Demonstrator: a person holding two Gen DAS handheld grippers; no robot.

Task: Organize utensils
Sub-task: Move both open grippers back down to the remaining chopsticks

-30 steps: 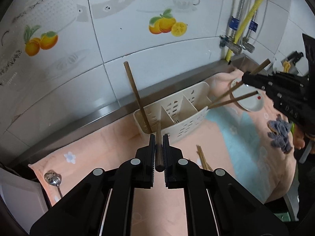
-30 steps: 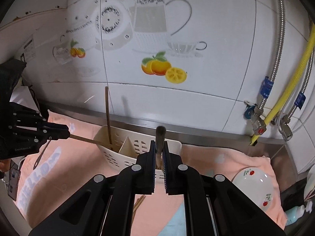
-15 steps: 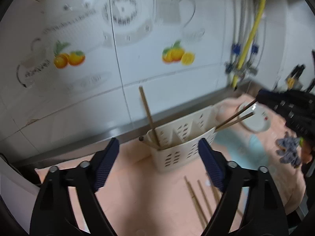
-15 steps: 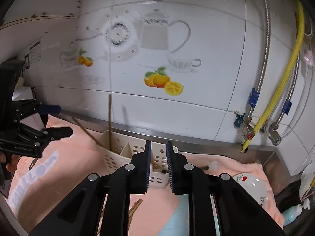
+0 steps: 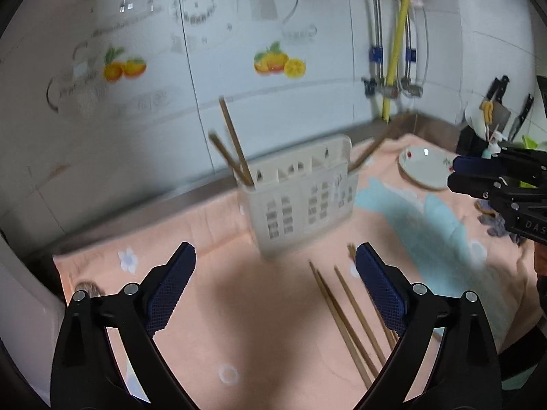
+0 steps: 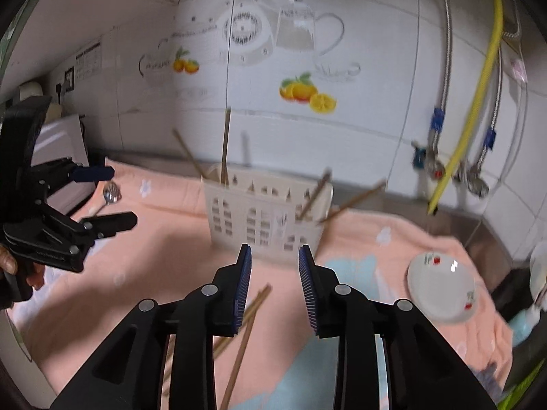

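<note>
Lighting dim and even, from above; faint glare on wall tiles. Motion blur softens holder and chopsticks. Strong fisheye bending, dark vignette at corners.

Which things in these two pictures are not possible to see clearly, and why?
- Caddy compartments: blurred in both views, so the chopstick count inside is unclear.
- Loose chopsticks: left view, partly behind the left gripper; right view, behind the right gripper.
- Spoon: small and blurred.
</note>
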